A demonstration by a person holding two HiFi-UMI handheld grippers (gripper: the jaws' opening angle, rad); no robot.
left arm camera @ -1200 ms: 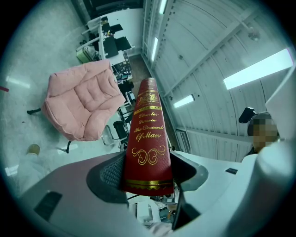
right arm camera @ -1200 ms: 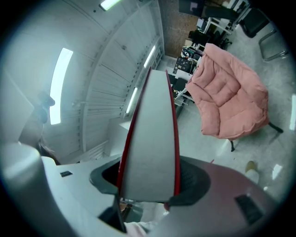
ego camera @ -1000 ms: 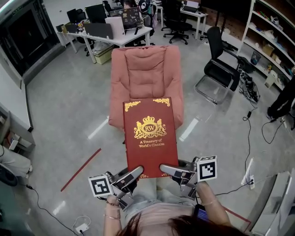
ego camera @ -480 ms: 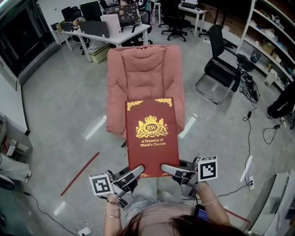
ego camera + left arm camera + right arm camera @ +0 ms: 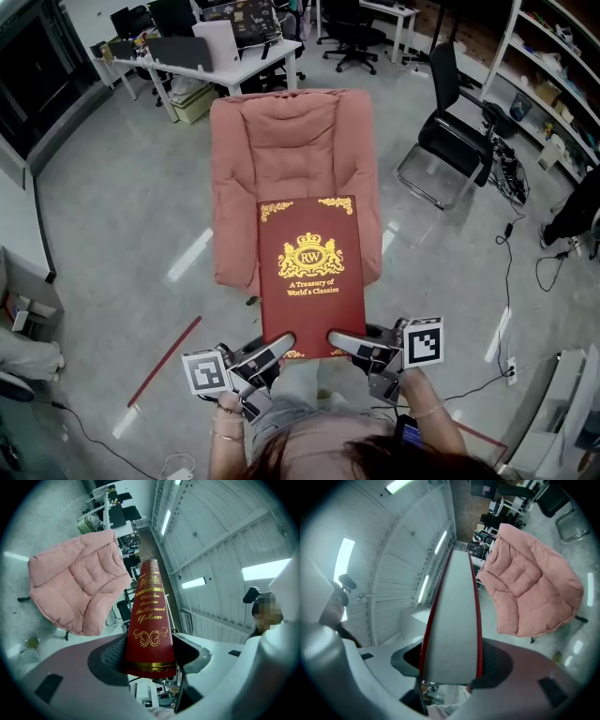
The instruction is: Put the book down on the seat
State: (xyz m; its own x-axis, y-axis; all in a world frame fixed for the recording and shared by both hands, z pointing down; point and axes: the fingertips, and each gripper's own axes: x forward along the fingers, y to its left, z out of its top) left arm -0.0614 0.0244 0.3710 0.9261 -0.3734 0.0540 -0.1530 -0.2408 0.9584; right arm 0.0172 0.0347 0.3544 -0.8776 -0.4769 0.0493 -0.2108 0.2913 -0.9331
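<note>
The large dark red hardcover book (image 5: pixel 311 272), with a gold crest and title on its cover, is in the air and not yet on the seat.

In the head view it lies flat with the cover up. It is carried by its near edge: the left gripper (image 5: pixel 272 349) takes the near left corner and the right gripper (image 5: pixel 349 343) the near right corner. The far half of the book covers, in the picture, the front of the seat (image 5: pixel 234 239) of the pink padded fabric armchair (image 5: pixel 291 141). The chair stands on the grey polished floor (image 5: pixel 122 216), with a black office chair (image 5: pixel 450 141) to its right. The seat looks free to receive the book.

In the left gripper view the jaws of the left gripper (image 5: pixel 150 660) stand rather wide and press on both covers at the book's spine (image 5: pixel 149 620), which has gold lettering. The pink armchair (image 5: pixel 75 588) is to the left and ahead, apart from the book.

In the right gripper view the right gripper (image 5: pixel 450 667) also stands wide and is clamped on the book at its pale page edge (image 5: pixel 452 625). The armchair (image 5: pixel 529 592) is to the right and ahead, with nothing touching it.

To my judgement the task is in its carrying part. The firm hold with both grippers is done. What is left is to bring the book fully over the seat, lower it until it rests flat on the cushion, then open both grippers and draw them back.
</note>
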